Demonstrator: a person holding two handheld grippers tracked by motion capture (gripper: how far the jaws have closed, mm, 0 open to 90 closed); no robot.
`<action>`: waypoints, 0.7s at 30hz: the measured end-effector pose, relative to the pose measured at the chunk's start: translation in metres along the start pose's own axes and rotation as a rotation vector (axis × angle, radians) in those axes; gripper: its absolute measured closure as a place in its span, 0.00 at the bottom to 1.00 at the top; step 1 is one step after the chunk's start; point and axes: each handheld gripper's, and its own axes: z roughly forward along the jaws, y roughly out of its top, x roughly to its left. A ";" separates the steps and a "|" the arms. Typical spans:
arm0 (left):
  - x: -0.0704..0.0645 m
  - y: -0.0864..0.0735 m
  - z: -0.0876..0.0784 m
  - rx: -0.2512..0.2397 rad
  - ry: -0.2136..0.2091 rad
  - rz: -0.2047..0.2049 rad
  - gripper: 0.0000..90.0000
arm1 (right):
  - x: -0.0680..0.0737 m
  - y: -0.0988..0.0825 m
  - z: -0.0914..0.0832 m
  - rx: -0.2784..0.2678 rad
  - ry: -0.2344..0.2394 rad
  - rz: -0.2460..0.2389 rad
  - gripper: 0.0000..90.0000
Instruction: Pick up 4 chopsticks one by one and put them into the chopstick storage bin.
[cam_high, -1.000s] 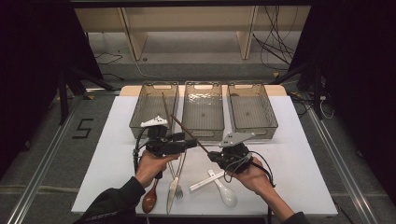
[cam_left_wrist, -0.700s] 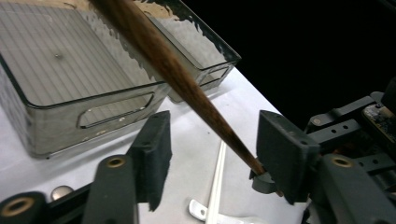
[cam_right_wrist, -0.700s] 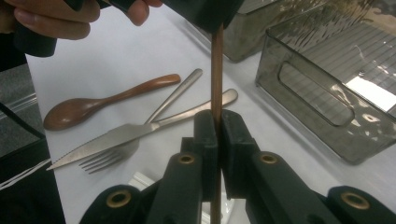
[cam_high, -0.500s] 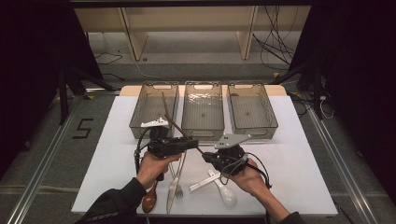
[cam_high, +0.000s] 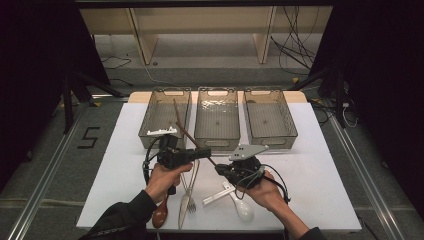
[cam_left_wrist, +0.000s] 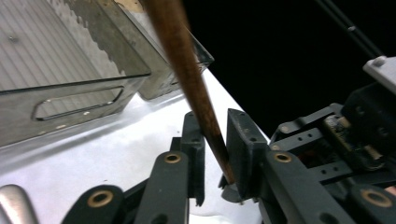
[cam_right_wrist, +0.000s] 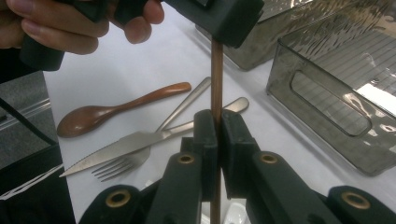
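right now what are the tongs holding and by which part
Both hold one brown chopstick: right tongs clamp its lower end, left tongs, which just closed, grip it further up.

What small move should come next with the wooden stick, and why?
Probably open the right gripper. Its jaws are shut on the wooden stick, and the left gripper has just been closing its jaws on the same stick farther along, so the left one can likely carry it alone.
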 end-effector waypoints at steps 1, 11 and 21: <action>0.000 0.000 0.000 0.001 -0.012 -0.011 0.88 | 0.000 0.000 0.000 0.003 0.001 0.001 0.96; 0.001 0.009 -0.011 0.021 0.024 0.040 0.92 | -0.008 -0.002 -0.011 -0.012 0.010 0.023 0.78; 0.011 0.030 -0.035 0.002 0.098 0.076 0.92 | -0.022 -0.007 -0.020 0.059 -0.019 0.040 0.51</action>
